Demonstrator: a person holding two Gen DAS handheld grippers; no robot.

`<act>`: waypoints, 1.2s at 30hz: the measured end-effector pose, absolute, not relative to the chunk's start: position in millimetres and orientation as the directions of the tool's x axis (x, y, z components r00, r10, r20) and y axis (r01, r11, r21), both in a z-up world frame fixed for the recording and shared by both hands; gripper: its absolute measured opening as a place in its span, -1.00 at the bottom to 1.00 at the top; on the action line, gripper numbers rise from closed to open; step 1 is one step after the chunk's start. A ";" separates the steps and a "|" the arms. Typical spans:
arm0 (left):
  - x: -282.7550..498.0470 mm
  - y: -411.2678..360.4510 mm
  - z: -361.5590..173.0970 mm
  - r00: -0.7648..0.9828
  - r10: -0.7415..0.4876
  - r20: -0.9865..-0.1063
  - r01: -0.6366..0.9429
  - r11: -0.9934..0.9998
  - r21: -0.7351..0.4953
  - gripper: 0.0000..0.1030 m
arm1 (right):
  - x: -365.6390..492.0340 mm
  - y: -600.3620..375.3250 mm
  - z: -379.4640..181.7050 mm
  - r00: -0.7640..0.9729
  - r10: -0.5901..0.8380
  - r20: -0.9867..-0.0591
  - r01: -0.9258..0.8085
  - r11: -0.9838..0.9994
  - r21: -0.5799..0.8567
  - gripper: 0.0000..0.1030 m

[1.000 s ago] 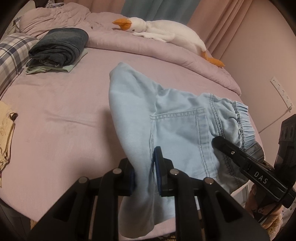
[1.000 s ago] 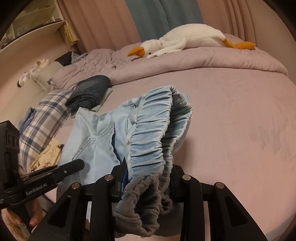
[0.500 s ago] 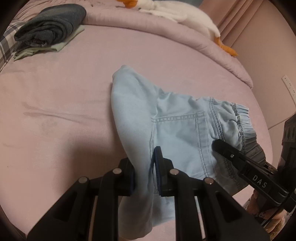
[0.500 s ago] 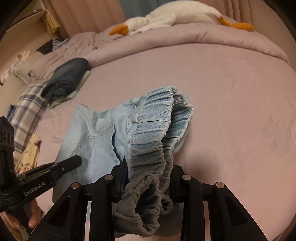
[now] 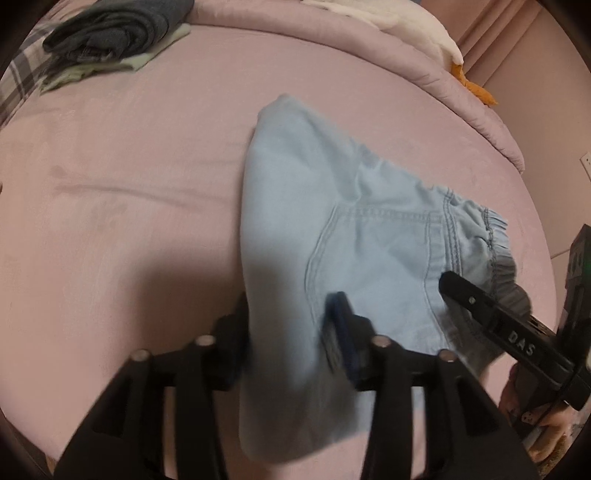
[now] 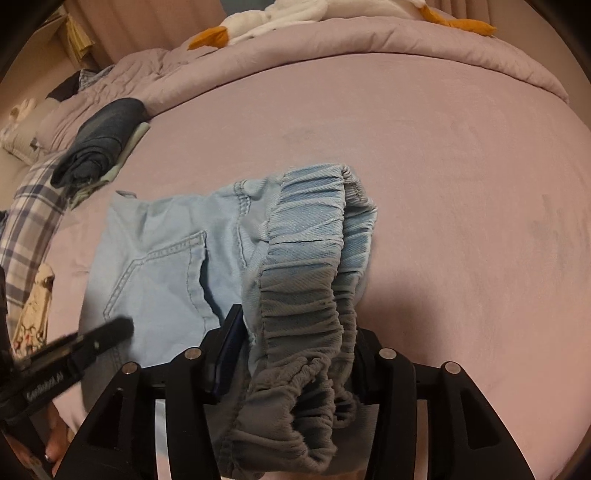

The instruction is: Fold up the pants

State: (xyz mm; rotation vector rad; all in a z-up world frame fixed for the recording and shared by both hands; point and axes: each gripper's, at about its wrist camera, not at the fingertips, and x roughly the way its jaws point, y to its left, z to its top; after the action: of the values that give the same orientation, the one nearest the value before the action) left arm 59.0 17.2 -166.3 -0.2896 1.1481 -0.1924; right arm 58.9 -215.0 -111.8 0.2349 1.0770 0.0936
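Light blue denim pants (image 5: 332, 229) lie partly folded on the pink bed, back pocket up. My left gripper (image 5: 288, 332) has its jaws spread around the folded leg end, which sags between them; the frame is blurred. My right gripper (image 6: 295, 339) has its jaws parted around the bunched elastic waistband (image 6: 314, 240). The right gripper also shows in the left wrist view (image 5: 480, 302), at the waistband. The left gripper shows in the right wrist view (image 6: 92, 339), at the pants' left side.
A folded dark jeans stack (image 5: 114, 33) lies at the bed's far left, also in the right wrist view (image 6: 99, 140). A white goose plush (image 6: 295, 14) rests on the rolled quilt (image 6: 369, 44) at the back. Plaid pillow (image 6: 29, 221) at left.
Both grippers have lowered toward the bed with the pants. Both grippers' jaws have spread wider around the fabric than before.
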 end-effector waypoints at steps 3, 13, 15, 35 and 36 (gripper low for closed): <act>44.2 22.8 -151.0 0.433 -0.294 -0.852 0.011 0.947 -0.321 0.33 | 51.4 -217.4 -103.9 0.477 0.167 -0.863 0.057 0.974 0.220 0.12; -14.2 41.6 -76.0 0.651 -0.224 -0.726 0.031 0.963 -0.269 0.99 | -2.9 -234.6 -40.0 0.640 0.130 -0.758 0.051 0.976 0.211 0.57; -25.6 41.6 -66.6 0.681 -0.202 -0.704 0.026 0.967 -0.252 0.99 | -16.1 -235.7 -25.5 0.671 0.120 -0.732 0.045 0.978 0.202 0.65; -57.7 21.5 -62.7 0.663 -0.156 -0.733 0.034 0.983 -0.178 0.99 | -60.6 -214.8 1.0 0.744 0.065 -0.665 0.039 0.989 0.140 0.69; -58.3 20.7 -62.8 0.663 -0.155 -0.733 0.035 0.984 -0.177 0.99 | -61.0 -214.8 0.6 0.745 0.069 -0.664 0.035 0.989 0.142 0.69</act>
State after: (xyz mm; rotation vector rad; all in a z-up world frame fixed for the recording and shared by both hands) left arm -58.3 20.7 -62.8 -0.1523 0.8402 -0.1082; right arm -61.0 -214.8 0.6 0.1493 0.7314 0.0183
